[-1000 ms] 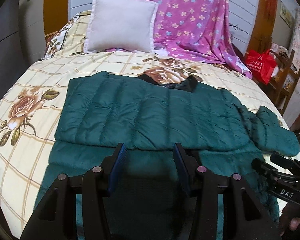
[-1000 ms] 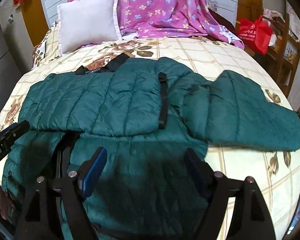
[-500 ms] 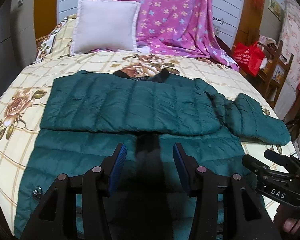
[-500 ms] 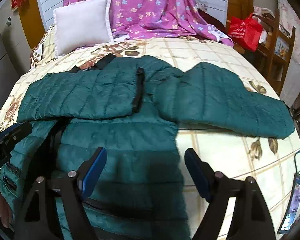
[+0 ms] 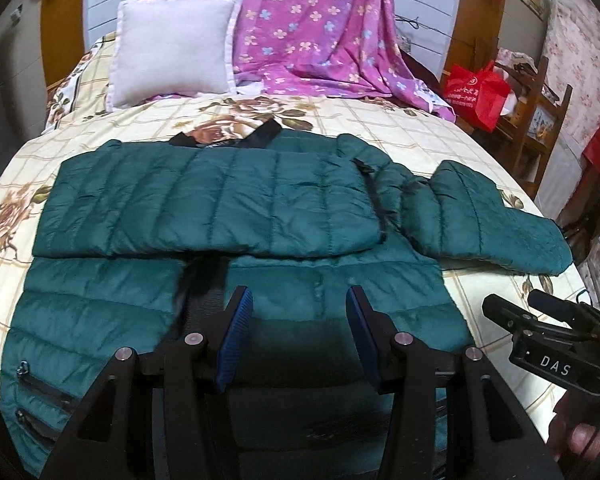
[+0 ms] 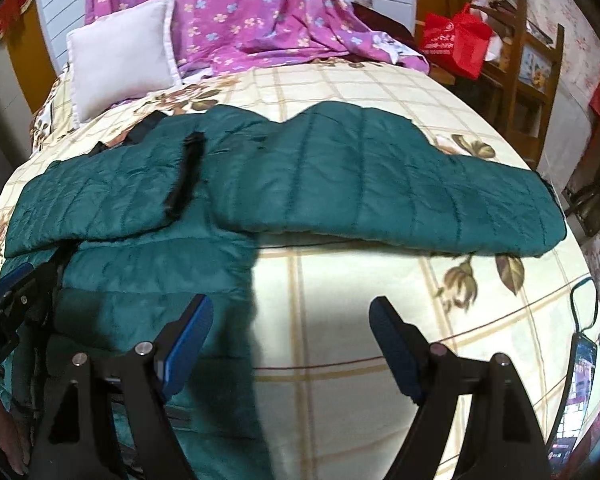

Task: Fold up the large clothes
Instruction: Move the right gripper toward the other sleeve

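Note:
A dark green puffer jacket (image 5: pixel 228 208) lies flat on the flowered bed sheet (image 6: pixel 340 280), collar toward the pillow. One sleeve is folded across the chest and ends in a black cuff (image 6: pixel 186 172). The other sleeve (image 6: pixel 400 192) stretches out to the right. My left gripper (image 5: pixel 299 294) hovers open over the jacket's lower half, with nothing between its blue pads. My right gripper (image 6: pixel 291 302) stands wide open, its left finger over the jacket's right edge and its right finger over bare sheet. Each gripper shows at the edge of the other's view: the right gripper (image 5: pixel 540 320) and the left gripper (image 6: pixel 4 292).
A white pillow (image 5: pixel 172 48) and a purple flowered blanket (image 5: pixel 320 28) lie at the head of the bed. A red bag (image 5: pixel 476 92) sits on wooden furniture to the right. A phone (image 6: pixel 580 380) with a cable lies near the bed's right edge.
Both grippers have moved to the right along the jacket's lower part. The right one now reaches past the jacket's side over bare sheet. Neither gripper's jaw gap has changed.

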Motion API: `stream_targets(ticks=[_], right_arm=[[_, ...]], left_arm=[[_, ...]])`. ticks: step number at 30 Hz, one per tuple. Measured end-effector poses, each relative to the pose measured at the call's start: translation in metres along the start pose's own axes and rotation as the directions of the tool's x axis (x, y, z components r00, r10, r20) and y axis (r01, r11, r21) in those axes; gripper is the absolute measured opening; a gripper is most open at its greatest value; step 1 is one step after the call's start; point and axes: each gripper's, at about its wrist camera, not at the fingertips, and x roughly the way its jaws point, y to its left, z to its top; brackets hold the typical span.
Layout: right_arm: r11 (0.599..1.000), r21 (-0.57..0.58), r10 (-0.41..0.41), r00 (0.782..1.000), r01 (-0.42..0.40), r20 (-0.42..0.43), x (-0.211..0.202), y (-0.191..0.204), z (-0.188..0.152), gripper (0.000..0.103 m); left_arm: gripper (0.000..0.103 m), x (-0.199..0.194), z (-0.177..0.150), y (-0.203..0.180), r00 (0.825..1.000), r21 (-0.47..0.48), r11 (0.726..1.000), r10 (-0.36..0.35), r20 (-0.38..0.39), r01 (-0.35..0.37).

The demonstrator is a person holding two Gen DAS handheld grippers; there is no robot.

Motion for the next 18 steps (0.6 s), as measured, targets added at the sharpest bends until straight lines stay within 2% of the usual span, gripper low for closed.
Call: stream_targets(ticks=[18], right_arm=[[0.995,0.072,-0.073,0.997,0.072,0.011,0.014,-0.061,0.019,0.083]], left_arm=[[0.026,0.009,-0.002,-0.017,0.998,-0.018,0.998,-0.056,0.007,0.056]])
